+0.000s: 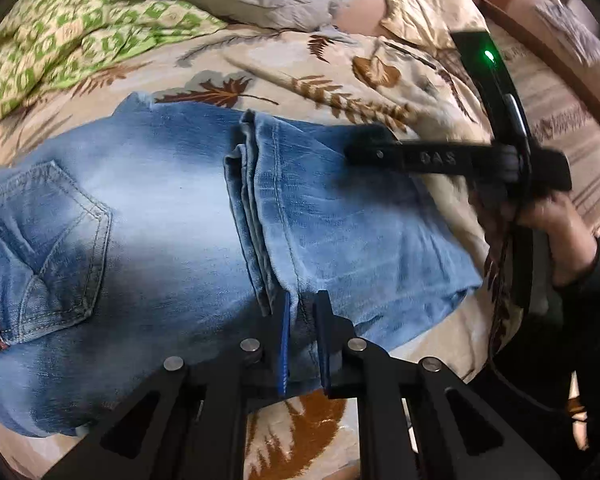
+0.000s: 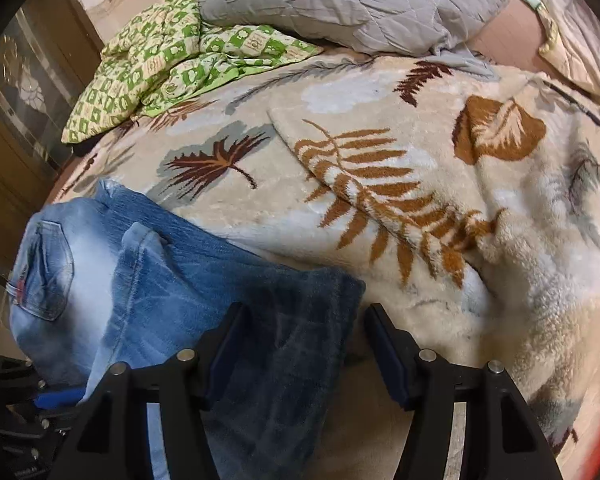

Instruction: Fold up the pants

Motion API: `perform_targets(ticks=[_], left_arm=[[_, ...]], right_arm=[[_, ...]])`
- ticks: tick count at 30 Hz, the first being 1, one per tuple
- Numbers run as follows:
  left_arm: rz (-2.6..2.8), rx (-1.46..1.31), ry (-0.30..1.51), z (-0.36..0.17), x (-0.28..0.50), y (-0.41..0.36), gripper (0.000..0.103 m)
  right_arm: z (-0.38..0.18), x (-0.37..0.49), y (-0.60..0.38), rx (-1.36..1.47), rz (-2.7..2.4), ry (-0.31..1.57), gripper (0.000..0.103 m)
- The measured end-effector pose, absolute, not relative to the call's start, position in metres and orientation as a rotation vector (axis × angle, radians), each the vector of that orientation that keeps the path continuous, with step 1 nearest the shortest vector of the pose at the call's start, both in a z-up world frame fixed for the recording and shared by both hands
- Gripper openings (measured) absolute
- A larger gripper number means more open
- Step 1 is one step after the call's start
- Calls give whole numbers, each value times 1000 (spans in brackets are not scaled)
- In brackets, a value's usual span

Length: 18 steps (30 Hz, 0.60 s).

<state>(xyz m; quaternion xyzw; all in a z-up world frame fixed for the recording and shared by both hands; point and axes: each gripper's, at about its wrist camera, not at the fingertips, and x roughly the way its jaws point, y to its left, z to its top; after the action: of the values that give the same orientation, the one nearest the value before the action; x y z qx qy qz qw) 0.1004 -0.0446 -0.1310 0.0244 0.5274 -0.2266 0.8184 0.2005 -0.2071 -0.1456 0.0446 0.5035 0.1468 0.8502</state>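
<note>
Pants point(image 1: 172, 216) — light blue jeans, folded over, back pocket up — lie on the leaf-print blanket point(image 2: 440, 152) near the bed's near edge. Left gripper point(image 1: 302, 344): fingers almost together, pinched on the stacked denim at the near edge of the fold. Right gripper point(image 2: 296, 348): fingers apart, straddling the far end of the jeans with the cloth loose between them, pads not pressing. Green checked quilt point(image 2: 148, 68) and grey pillow point(image 2: 360, 0) sit bunched at the bed's far edge, well apart from the jeans.
</note>
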Motion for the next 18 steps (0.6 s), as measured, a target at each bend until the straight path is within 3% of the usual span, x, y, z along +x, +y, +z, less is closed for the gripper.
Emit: perform_targets(ticks=[1, 5, 18], left_arm=[[-484, 47, 1124, -130, 100, -42, 12], [-491, 31, 1121, -126, 97, -37, 12], [-505, 0, 1104, -131, 84, -29, 11]], right_arm=[[-146, 201, -205, 88, 310, 1058, 53], [-143, 200, -201, 41, 291, 1040, 40], [-143, 196, -208, 79, 286, 1011, 34]])
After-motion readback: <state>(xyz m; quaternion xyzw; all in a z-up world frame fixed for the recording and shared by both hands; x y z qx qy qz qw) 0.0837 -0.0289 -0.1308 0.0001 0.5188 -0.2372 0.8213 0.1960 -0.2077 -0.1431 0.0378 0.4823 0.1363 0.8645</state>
